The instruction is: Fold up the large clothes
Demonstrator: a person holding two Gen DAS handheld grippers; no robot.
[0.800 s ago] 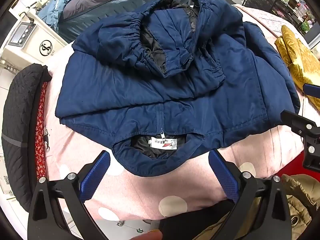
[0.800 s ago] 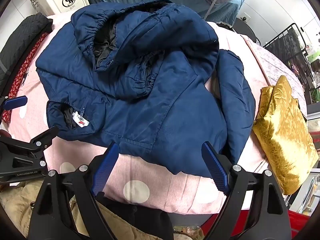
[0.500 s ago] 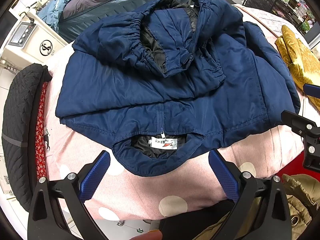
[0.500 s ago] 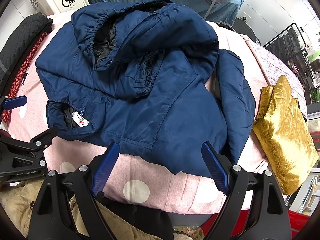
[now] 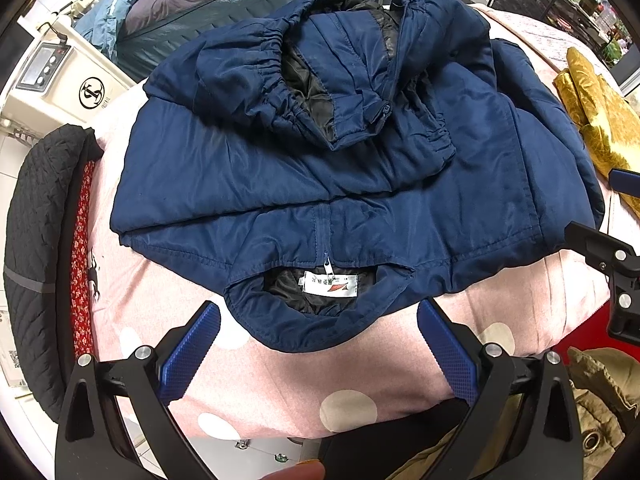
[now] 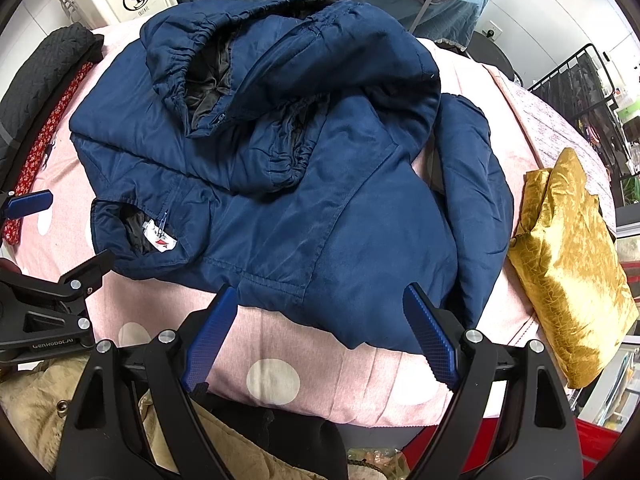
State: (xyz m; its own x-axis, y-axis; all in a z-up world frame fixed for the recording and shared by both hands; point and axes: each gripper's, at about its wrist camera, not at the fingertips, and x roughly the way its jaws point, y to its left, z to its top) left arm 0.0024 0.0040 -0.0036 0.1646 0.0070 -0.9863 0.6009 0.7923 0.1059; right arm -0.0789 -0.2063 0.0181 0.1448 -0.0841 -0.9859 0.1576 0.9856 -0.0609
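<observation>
Both grippers, left gripper (image 5: 318,350) and right gripper (image 6: 320,338), are held wide, empty, above the folded navy jacket (image 5: 340,184).

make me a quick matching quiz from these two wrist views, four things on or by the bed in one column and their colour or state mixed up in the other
Things:
1. jacket
2. bedsheet
3. folded cloth at the bed's edge
4. left gripper

Descriptions:
A. shiny gold
B. open, holding nothing
C. navy blue, sleeves folded in, collar label showing
D. pink with pale dots

Pairs: 1-C, 2-D, 3-A, 4-B
</observation>
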